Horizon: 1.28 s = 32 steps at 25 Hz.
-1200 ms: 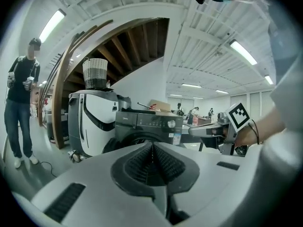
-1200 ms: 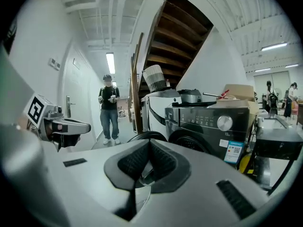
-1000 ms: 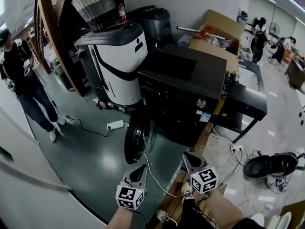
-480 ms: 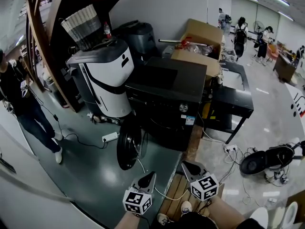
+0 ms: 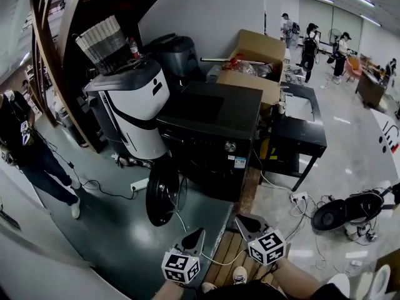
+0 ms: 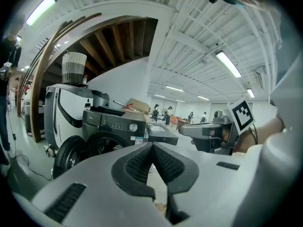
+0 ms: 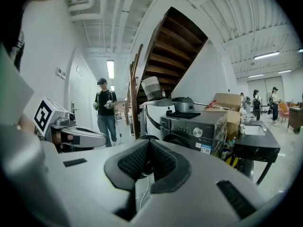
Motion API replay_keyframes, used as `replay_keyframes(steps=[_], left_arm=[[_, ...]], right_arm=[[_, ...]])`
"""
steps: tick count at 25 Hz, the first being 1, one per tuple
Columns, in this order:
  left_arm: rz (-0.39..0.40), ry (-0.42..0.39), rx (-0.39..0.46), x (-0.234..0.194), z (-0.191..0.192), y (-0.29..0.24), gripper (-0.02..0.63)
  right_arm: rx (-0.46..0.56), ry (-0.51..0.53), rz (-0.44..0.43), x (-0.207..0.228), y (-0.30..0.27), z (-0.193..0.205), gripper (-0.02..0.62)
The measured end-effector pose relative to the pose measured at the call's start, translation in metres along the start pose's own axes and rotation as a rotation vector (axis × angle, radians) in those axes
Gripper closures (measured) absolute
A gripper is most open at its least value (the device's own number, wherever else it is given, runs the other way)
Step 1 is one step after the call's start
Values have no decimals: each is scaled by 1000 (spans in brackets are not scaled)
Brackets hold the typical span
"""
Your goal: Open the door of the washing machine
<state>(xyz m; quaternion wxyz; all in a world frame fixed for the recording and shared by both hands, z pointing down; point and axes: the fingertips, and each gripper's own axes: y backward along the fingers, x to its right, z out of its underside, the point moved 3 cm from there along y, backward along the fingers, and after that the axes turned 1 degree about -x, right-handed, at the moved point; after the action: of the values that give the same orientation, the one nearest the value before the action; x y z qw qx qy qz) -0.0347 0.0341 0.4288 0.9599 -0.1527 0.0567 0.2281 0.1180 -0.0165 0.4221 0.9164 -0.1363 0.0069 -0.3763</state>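
Grey floor [image 5: 119,230]; washing machine [image 5: 212,130] door [image 5: 161,192] hangs wide open, so left tool [image 5: 195,235] and right tool [image 5: 244,220] sit clenched, empty, well clear of it.

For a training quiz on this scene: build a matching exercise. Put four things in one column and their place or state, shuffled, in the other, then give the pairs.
Things:
1. washing machine door
2. woven basket
3. cardboard box
4. left tongs

Place or state:
A. shut, nothing between them
B. on top of the white machine
C. swung open
D. brown, flaps up, behind the washing machine

Pairs: 1-C, 2-B, 3-D, 4-A
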Motion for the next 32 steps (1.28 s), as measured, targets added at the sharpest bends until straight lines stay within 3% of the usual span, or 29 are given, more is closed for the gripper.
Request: replay_keyframes(steps=[16,32], left_arm=[[-57,15,-1,1,-3,-14,589],[-62,24,-1,-3,-3,-10,589]], right_arm=[[-23,-21,-45,9,-5,10,578],[-35,-36,-53,4,-11,12,578]])
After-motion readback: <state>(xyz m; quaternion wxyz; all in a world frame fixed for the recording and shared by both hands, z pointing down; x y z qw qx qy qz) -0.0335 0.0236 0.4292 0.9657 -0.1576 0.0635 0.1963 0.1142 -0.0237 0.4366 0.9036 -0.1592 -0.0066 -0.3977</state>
